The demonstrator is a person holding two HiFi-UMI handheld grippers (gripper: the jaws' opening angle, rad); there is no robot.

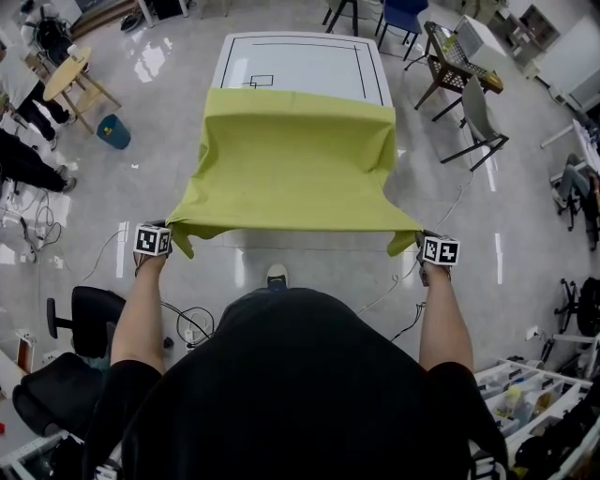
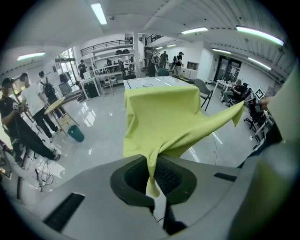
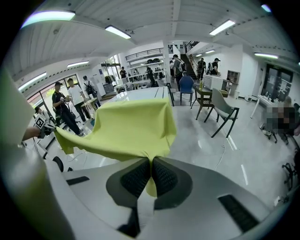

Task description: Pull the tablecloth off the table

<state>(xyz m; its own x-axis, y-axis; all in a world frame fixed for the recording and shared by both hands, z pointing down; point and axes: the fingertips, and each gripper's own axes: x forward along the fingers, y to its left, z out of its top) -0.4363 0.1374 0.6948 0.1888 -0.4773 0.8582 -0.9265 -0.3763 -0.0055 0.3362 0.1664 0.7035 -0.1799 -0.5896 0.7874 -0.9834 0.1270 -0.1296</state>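
yellow-green tablecloth (image 1: 292, 164) (half off table (image 1: 300, 61)) clamped by l gripper (image 2: 152, 174) & r gripper (image 3: 151, 176).

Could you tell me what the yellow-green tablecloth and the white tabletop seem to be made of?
Tablecloth: probably woven fabric, matte; it drapes, creases, and shows a fine weave in the left gripper view. Tabletop: hard, smooth white board, perhaps laminate; flat, with thin black lines.

A big open lab or workshop hall: glossy grey floor (image 1: 525, 216), ceiling strip lights (image 2: 99, 13), metal shelving (image 2: 108, 58) at the back, a staircase (image 3: 191, 50), loose cables (image 1: 190, 323), scattered chairs (image 3: 222, 110) and people (image 3: 70, 99) standing about.
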